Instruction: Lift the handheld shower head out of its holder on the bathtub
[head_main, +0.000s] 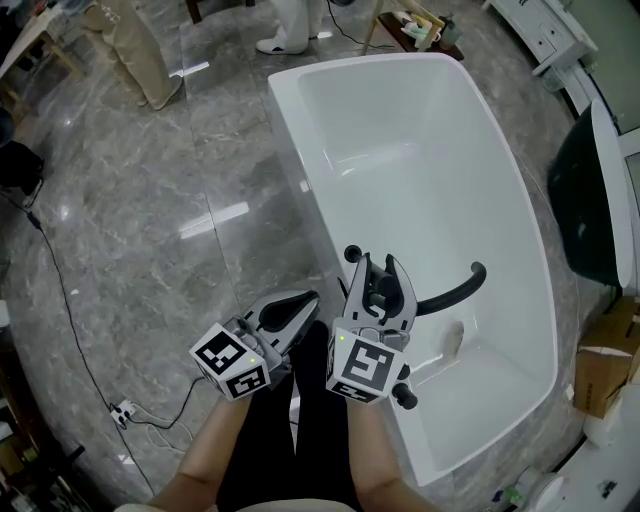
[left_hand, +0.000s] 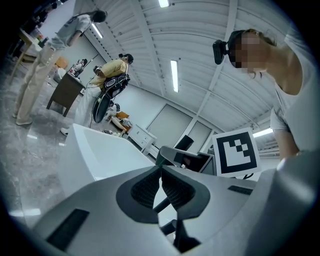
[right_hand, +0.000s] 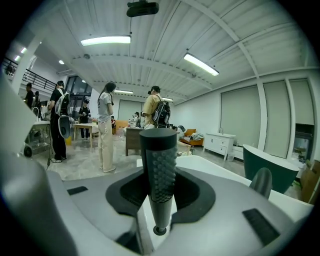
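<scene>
Right gripper view looks straight at the shower head (right_hand: 157, 170), a slim black stick with a patch of small nubs on its face. It stands upright between the jaws of the right gripper (right_hand: 159, 200), and both pads press on its sides, so these tongs hold it firmly at a middling width. Its lower end shows as a small ring just above the white rim of the bathtub (right_hand: 210, 167); I cannot make out the holder itself.

From the head view, that gripper sits over the near left rim of the tub, with a black curved spout (head_main: 458, 290) just beside it, reaching over the basin. The left gripper (head_main: 305, 300) hangs close on its left, over the grey marble floor (head_main: 150, 220), apart from the shower head. In the left gripper view its ribbed pads (left_hand: 150, 187) meet at the tips with nothing between them.

A thin cable (head_main: 70, 300) trails across the floor. Several people (right_hand: 106, 127) stand around tables at the far end of the room.
</scene>
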